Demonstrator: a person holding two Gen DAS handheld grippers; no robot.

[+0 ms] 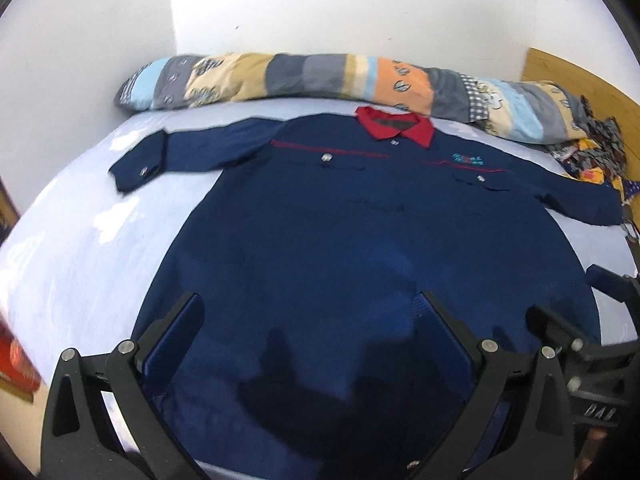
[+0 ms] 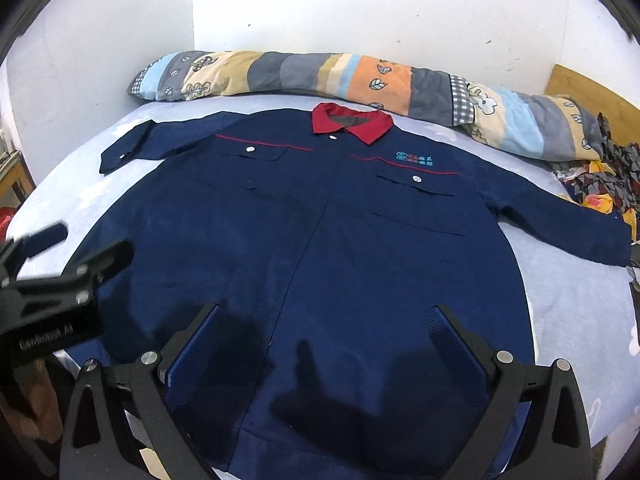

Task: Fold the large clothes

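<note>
Jacket [image 2: 320, 240]: navy work garment with red collar [image 2: 350, 122], laid flat and face up across the centre of both views; both sleeves spread outward; hem at the lower edge of the frame, under the tools.
Left gripper [image 1: 314, 316]: fingers spread wide, holding nothing; hovers over the lower hem area; its body also shows at the left edge of the right wrist view.
Right gripper [image 2: 326, 330]: fingers spread wide, holding nothing; poised over the hem right of the placket.
Risk 1: thick double-layer cloth; a shallow pinch may catch the top layer only, so the fold drags unevenly.
Risk 2: long sleeves [image 1: 140, 164] reach toward the bed edges; a sleeve may slide off or bunch when lifted.
Risk 3: 2 tools close together at the hem; collision likely if both close inward.
Surroundings: patchwork quilt roll [image 2: 320, 74] at upper centre, just beyond the collar; crumpled patterned cloth [image 2: 600, 184] at the right edge, near the right cuff.
Obstruction: quilt limits room past the collar; pale sheet [image 2: 580, 300] otherwise bare.
</note>
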